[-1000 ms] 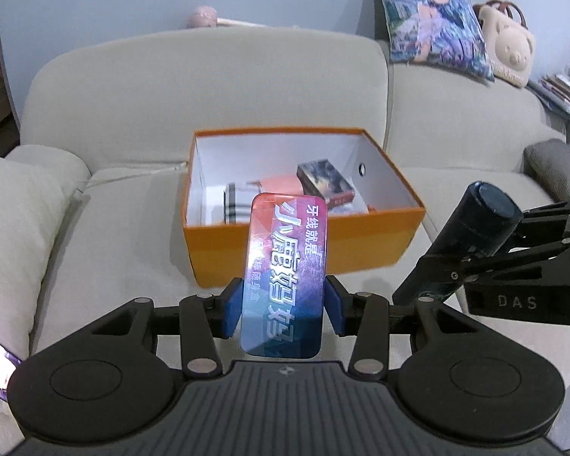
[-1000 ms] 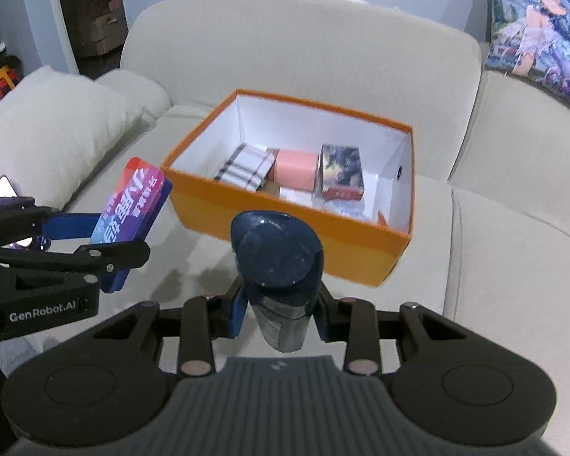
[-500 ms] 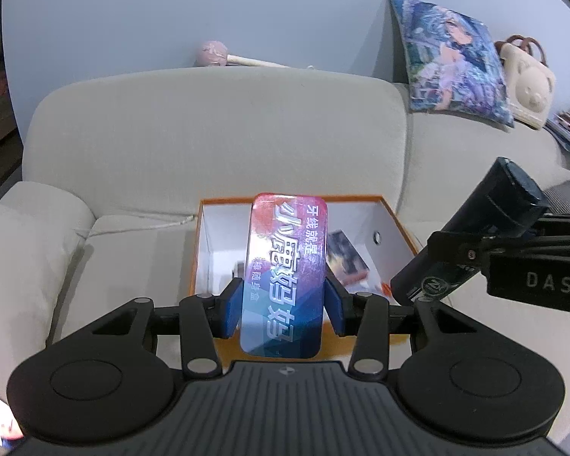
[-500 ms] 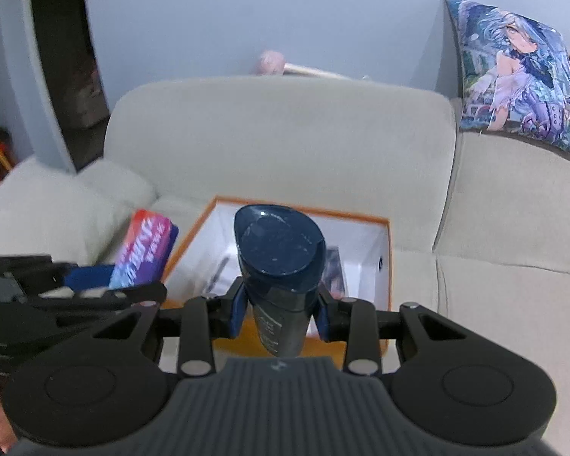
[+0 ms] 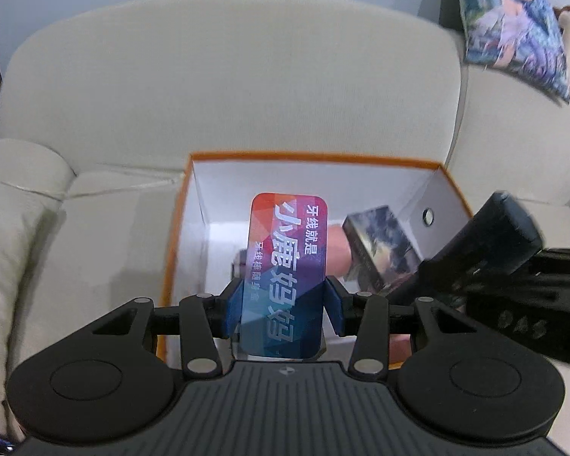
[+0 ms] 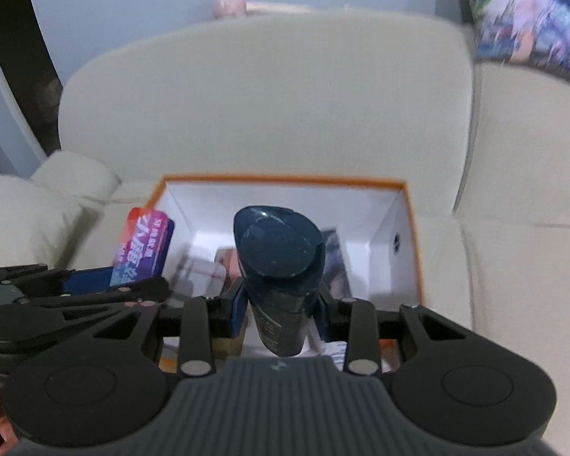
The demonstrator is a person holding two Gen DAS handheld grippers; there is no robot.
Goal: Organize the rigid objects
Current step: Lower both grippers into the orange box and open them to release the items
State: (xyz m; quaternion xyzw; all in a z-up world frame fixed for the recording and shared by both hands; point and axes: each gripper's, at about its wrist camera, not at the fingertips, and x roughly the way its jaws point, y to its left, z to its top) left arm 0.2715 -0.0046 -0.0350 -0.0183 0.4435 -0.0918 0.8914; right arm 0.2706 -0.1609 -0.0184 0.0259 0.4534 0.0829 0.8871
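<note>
Right now I am holding the left gripper (image 5: 283, 309) pinched on the flat dental-floss case (image 5: 285, 277), over the orange box (image 5: 304, 160) on the sofa (image 5: 228, 76). My right gripper (image 6: 281, 309) is clamping a dark blue bottle (image 6: 279, 266) by its body, cap forward, above the same box. Both are looking stiff and light; the glossy case seems slippery, so I am gripping its long edges.

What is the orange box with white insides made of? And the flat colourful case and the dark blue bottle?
Orange box: probably cardboard, matte, with thin straight folded walls. Flat colourful case: glossy, likely plastic or tin; light glares off its printed face. Dark blue bottle: looks like hard plastic, smooth with a soft shine on its cap.
</note>
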